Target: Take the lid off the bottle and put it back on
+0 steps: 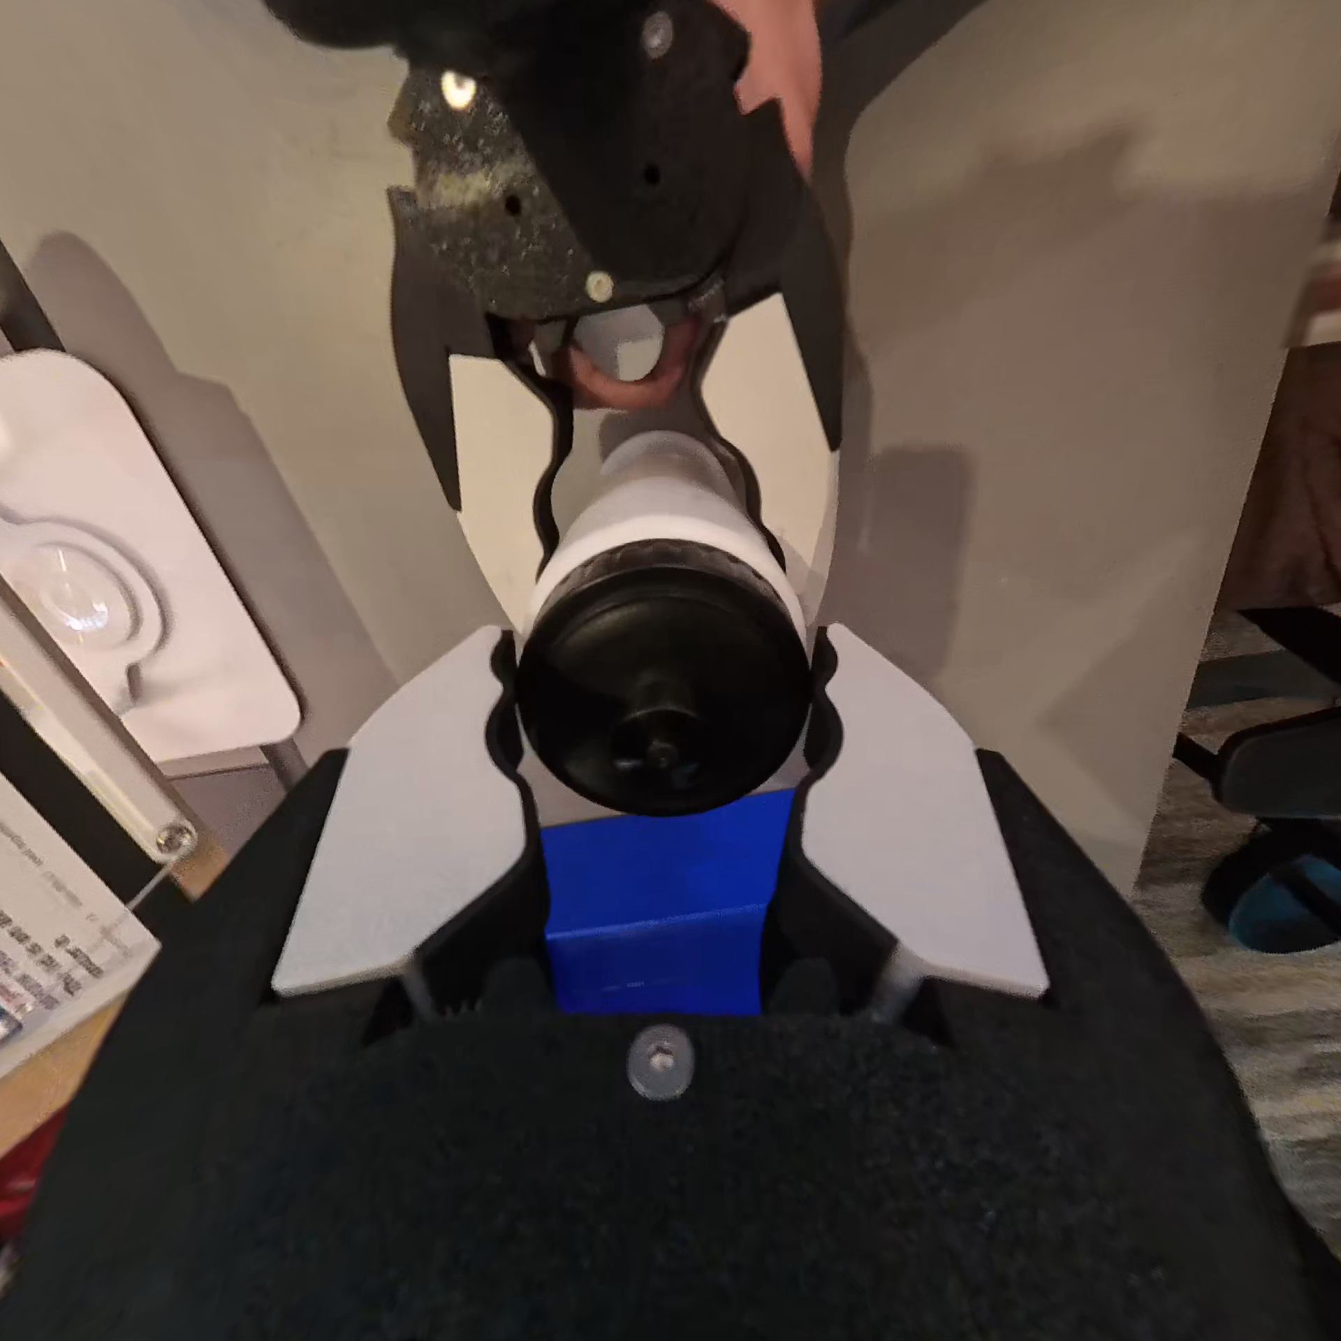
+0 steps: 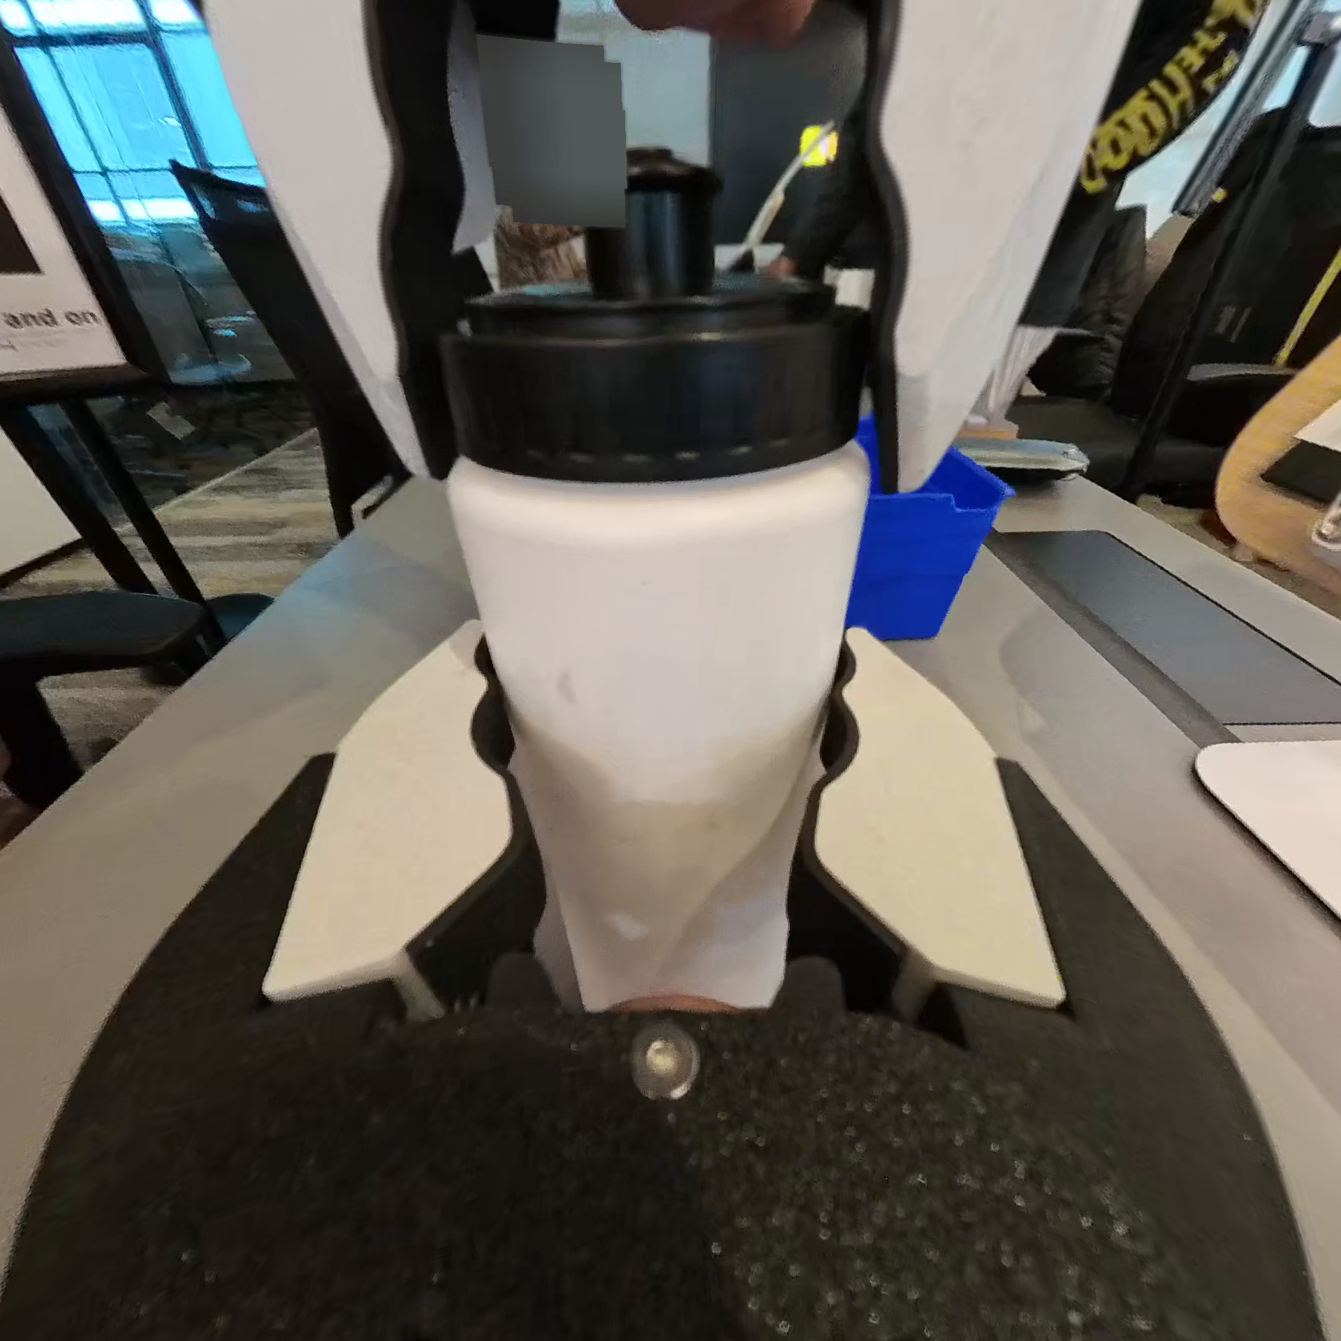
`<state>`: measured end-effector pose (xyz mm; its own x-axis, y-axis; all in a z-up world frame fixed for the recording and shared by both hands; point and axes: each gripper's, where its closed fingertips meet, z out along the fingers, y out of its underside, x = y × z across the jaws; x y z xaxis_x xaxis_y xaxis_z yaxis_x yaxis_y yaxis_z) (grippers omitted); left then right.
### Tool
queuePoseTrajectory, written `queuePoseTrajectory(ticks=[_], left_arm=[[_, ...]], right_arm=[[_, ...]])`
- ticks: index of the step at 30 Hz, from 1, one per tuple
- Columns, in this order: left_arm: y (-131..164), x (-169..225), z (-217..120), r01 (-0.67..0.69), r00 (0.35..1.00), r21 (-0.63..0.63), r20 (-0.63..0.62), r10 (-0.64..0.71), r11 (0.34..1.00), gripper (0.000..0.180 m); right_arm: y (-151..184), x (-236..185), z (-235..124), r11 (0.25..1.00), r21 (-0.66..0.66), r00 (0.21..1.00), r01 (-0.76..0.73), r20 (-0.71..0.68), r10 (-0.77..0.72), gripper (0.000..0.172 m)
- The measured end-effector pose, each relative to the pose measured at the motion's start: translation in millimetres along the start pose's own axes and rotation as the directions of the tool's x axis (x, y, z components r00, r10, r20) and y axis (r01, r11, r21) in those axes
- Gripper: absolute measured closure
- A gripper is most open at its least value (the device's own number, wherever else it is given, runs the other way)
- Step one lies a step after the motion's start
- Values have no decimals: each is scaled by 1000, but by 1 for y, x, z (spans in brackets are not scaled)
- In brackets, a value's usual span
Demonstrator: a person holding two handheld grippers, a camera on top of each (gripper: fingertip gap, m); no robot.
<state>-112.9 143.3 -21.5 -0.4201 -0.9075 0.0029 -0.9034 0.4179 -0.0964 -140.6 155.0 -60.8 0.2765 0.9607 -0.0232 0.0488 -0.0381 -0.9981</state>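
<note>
Nearest the lens sat the right gripper's (image 2: 664, 696) own black, grainy body with a single shiny screw, and beyond it two pale flat fingers (image 2: 406, 813) edged with wavy black pads. Those pads pressed against the narrowing waist of one white bottle (image 2: 653, 617), a smooth matte cylinder with rounded shoulders, held in mid-air above the table (image 2: 1088, 653).

One black lid (image 2: 646, 399) sat on the bottle, glossy, ribbed round its skirt, with a stubby spout rising from its centre. The left gripper (image 1: 664, 696) came at it from the lid end: its two grey-white fingers (image 1: 428, 798) flanked the lid, the scalloped black pads lying right against the lid's rim on both sides, though motion blur left it unclear whether they actually pinched it.

One bright blue plastic bin (image 2: 921, 551), square-cornered with a notched rim, stood on the table behind the bottle. The table was a smooth grey slab with a darker inset panel (image 2: 1161, 638). Around it were a patterned carpet (image 2: 218, 508), dark chairs (image 2: 109, 624) and large windows (image 2: 123, 109).
</note>
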Motion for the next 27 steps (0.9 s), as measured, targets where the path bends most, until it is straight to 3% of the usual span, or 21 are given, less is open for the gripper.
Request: queuePoseTrajectory(ticks=[7,9,11,13,16,20,23,27], left_arm=[[-7,-4,1,280,960,11,-1,-280,960,104],[-11,-7,1,422,907,21,7,-422,907,104],[-15,-13,2,616,786,59,31,-618,786,104],[-15,-12,1,672,736,77,47,-676,737,104],[-15,-8,-9,549,829,93,68,-556,830,90],[-4,-14,-33,211,955,63,200,-220,975,81],[-2,-10,-33,108,982,41,150,-113,993,92],[-2,-11,-19,65,993,22,96,-67,998,89]], right_arm=[[1,3,-4,1000,6,997,-4,-76,4,88],[1,4,-6,1000,15,996,-11,-85,12,87],[1,8,-9,999,26,994,-20,-103,23,87],[0,7,-11,999,34,996,-15,-92,18,87],[1,7,-10,1000,25,995,-14,-97,16,87],[0,8,-9,999,43,996,-18,-89,21,87],[0,7,-9,999,40,996,-17,-88,20,87],[0,7,-9,999,40,996,-18,-87,21,87]])
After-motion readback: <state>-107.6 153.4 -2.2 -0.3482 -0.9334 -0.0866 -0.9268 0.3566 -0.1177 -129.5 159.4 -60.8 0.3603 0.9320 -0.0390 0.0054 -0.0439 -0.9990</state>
